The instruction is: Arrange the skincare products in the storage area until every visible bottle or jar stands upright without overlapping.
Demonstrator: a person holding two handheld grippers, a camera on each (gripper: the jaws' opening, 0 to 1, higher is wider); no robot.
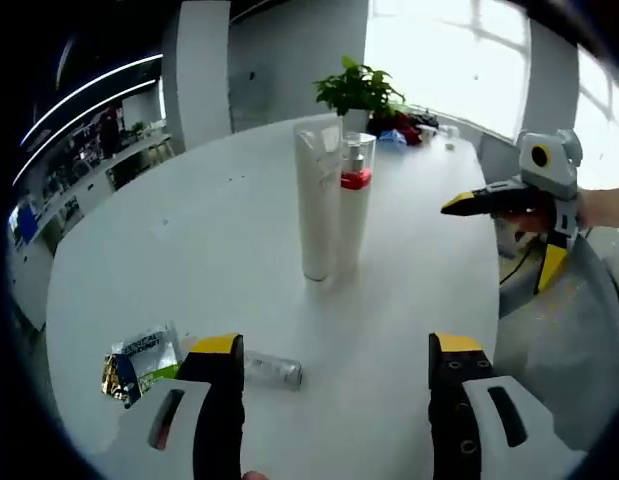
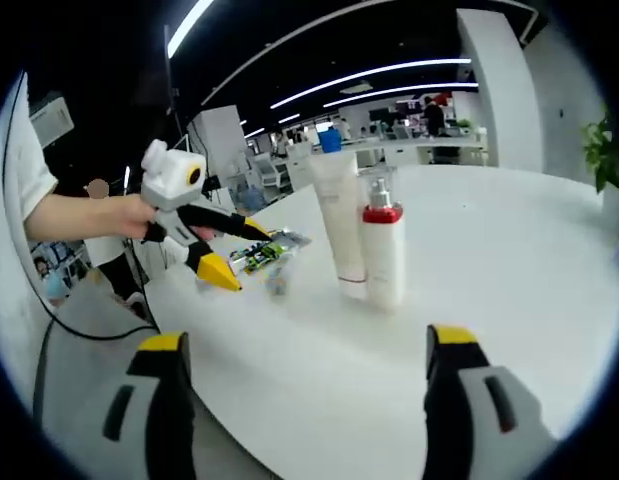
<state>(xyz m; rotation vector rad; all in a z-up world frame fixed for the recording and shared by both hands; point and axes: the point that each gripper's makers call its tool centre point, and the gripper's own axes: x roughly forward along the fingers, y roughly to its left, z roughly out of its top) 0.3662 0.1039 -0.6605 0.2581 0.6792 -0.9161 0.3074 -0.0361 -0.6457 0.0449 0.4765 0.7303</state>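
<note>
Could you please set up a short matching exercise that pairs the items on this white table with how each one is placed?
Items:
1. white tube
2. pump bottle
3. small vial
4. sachet

States:
A. lying on its side
B. standing, red band below the pump
C. lying flat near the table edge
D. standing, taller of the pair

Pairs: 1-D, 2-B, 3-A, 4-C

Both views look low across the white table from opposite sides, sharing the 2 upright bottles.
</note>
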